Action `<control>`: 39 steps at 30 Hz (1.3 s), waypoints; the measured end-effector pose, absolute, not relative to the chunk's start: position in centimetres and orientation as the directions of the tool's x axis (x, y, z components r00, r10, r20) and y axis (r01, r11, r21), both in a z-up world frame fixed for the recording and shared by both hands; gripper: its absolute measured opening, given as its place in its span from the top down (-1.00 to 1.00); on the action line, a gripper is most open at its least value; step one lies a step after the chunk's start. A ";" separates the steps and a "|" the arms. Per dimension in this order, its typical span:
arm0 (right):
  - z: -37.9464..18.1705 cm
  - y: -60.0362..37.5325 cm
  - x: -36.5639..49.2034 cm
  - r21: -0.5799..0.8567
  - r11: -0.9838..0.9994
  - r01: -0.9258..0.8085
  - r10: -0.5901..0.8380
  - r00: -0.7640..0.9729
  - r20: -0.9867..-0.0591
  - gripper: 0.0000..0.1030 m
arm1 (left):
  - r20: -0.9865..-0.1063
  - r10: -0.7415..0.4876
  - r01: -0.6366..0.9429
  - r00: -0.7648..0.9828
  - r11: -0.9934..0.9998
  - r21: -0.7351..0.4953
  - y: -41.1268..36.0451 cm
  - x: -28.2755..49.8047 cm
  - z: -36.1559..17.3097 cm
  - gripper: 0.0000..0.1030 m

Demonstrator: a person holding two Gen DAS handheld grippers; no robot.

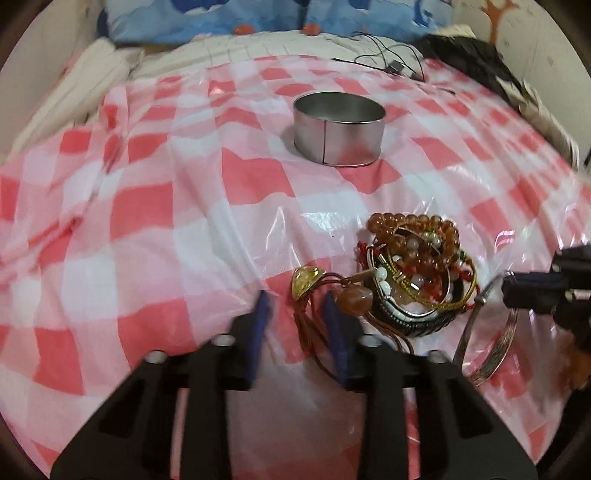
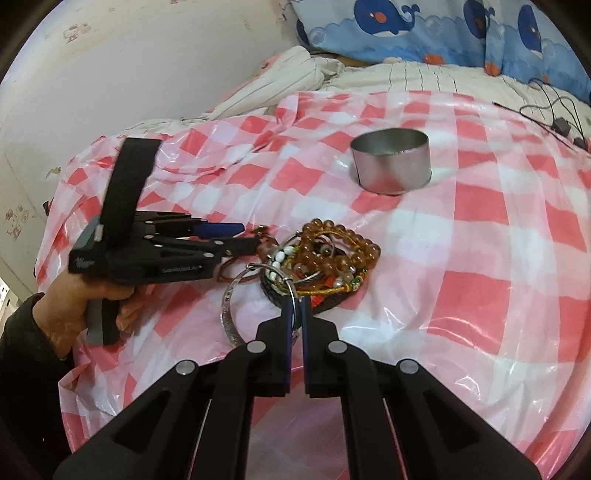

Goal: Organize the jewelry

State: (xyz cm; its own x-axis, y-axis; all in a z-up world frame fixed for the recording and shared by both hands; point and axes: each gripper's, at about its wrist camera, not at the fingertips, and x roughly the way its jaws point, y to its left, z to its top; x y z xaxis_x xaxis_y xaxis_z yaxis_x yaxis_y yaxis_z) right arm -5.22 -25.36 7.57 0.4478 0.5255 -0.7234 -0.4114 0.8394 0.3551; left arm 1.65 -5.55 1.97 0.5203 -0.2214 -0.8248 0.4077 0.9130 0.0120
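A heap of jewelry (image 1: pixel 417 266) (image 2: pixel 325 258), made of amber bead strings, bangles and cords, lies on the red-and-white checked plastic sheet (image 1: pixel 147 221). Beyond it stands an open round metal tin (image 1: pixel 340 136) (image 2: pixel 391 166). My left gripper (image 1: pixel 297 314) (image 2: pixel 236 238) is at the heap's left edge with its blue pads apart. The brown cord of a yellow-stone pendant (image 1: pixel 306 282) runs between them, and the pads are not pressing on it. My right gripper (image 2: pixel 296 314) (image 1: pixel 504 290) is shut on a silver bangle (image 2: pixel 229 314) (image 1: pixel 495 350) at the heap's near side.
A whale-print pillow (image 1: pixel 258 14) (image 2: pixel 443 29) and striped bedding lie behind the sheet. Black cables (image 1: pixel 395 62) (image 2: pixel 554 114) trail at the back right, beside a dark garment (image 1: pixel 472 55). A hand (image 2: pixel 103 295) holds the left gripper. A wall runs along the left.
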 end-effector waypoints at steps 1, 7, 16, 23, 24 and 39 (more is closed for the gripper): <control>7.4 -25.5 -5.2 0.359 0.842 -0.403 0.523 0.444 -0.727 0.90 | -0.819 -0.192 0.425 0.540 0.902 0.068 -6.0 1.3 2.2 0.79; 6.5 -25.6 -4.8 0.358 0.855 -0.376 0.503 0.428 -0.751 0.89 | -0.785 -0.136 0.443 0.604 0.877 0.189 -6.9 0.6 3.0 0.48; 5.4 -25.6 -4.5 0.357 0.862 -0.360 0.490 0.405 -0.772 0.84 | -0.727 -0.195 0.419 0.659 0.897 0.139 -5.3 0.1 5.3 -0.06; 4.8 -25.4 -4.3 0.358 0.863 -0.356 0.485 0.388 -0.784 0.84 | -0.814 -0.224 0.469 0.536 0.881 0.067 -6.3 0.9 2.3 0.49; 4.8 -25.4 -4.3 0.356 0.864 -0.356 0.483 0.387 -0.786 0.84 | -0.813 -0.222 0.464 0.538 0.883 0.066 -6.2 0.9 2.3 0.58; 4.4 -25.2 -4.2 0.354 0.866 -0.354 0.479 0.379 -0.792 0.83 | -0.754 -0.161 0.531 0.636 0.801 0.277 -7.6 0.1 3.5 0.32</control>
State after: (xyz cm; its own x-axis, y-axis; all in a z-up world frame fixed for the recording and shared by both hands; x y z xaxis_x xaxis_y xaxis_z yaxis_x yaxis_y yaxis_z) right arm -4.21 -25.24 4.38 0.3791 0.4790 -0.7917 -0.3539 0.8656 0.3542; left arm 0.15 -7.58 3.50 0.6364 -0.1611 -0.7544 0.5307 0.8012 0.2765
